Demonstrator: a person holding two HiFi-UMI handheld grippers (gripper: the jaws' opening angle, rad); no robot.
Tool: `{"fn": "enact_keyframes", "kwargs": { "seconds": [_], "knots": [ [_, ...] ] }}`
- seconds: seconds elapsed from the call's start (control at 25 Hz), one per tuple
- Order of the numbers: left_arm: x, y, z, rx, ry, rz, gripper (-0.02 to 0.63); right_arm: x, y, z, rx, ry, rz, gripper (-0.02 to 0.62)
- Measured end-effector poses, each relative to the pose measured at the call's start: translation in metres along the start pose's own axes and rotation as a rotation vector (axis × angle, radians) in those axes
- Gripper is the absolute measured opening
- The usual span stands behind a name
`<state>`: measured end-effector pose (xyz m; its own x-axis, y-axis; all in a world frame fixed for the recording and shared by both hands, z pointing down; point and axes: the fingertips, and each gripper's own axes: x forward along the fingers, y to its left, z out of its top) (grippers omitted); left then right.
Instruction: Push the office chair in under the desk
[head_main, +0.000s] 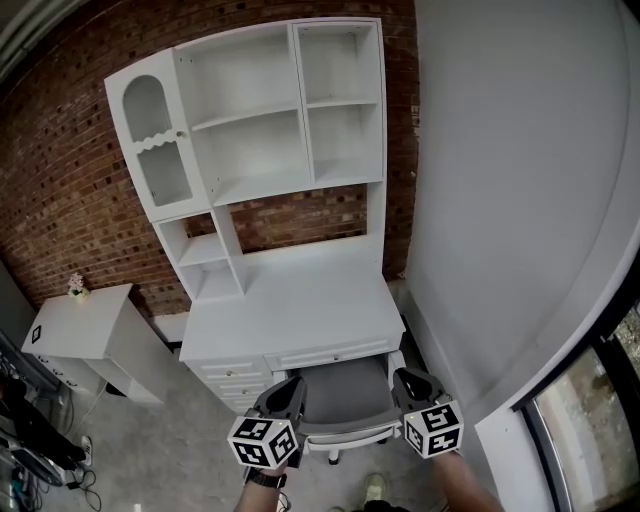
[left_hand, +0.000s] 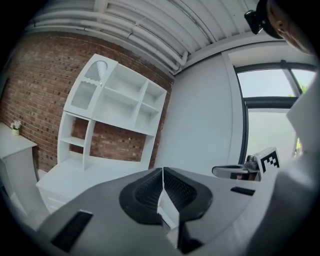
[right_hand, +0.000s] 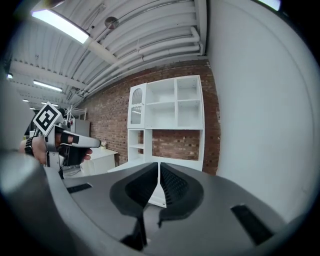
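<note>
Red brick wall (head_main: 60, 180) (grey floor (head_main: 150, 445) below), white side cabinet (head_main: 90, 330).

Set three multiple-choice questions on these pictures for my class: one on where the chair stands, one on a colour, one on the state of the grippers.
1. Where is the office chair?
A. At the front of the desk, seat partly under it
B. On top of the desk
C. Tipped over beside the desk

2. What colour is the wall behind the desk?
A. Green
B. Red-brown brick
C. Black

3. How do the fingers of the left gripper and right gripper stand?
A. Wide apart
B. Together, empty
C. Clamped on the chair

Answers: 1 A, the head view shows its seat at the desk's front edge; 2 B, brick shows either side of the desk; 3 B, each gripper view shows the fingers meeting with nothing between.
</note>
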<state>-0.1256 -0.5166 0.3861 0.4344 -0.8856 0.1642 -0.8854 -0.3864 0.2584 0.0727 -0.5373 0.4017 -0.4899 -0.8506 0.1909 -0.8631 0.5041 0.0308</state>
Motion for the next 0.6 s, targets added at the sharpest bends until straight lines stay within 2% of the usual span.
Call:
{"fn": "enact_keyframes", "kwargs": {
  "seconds": [0.32, 0.6],
  "knots": [
    [-0.008, -0.002, 0.029, 0.037, -0.084, 0.042, 0.009, -0.011, -0.011, 0.032, 0.026, -0.082, -0.018, 0.011],
    [-0.01, 0.001, 0.037, 0.056, -0.113, 0.053, 0.006, -0.012, -0.017, 0.034, 0.026, -0.105, -0.048, 0.005]
  ]
}}
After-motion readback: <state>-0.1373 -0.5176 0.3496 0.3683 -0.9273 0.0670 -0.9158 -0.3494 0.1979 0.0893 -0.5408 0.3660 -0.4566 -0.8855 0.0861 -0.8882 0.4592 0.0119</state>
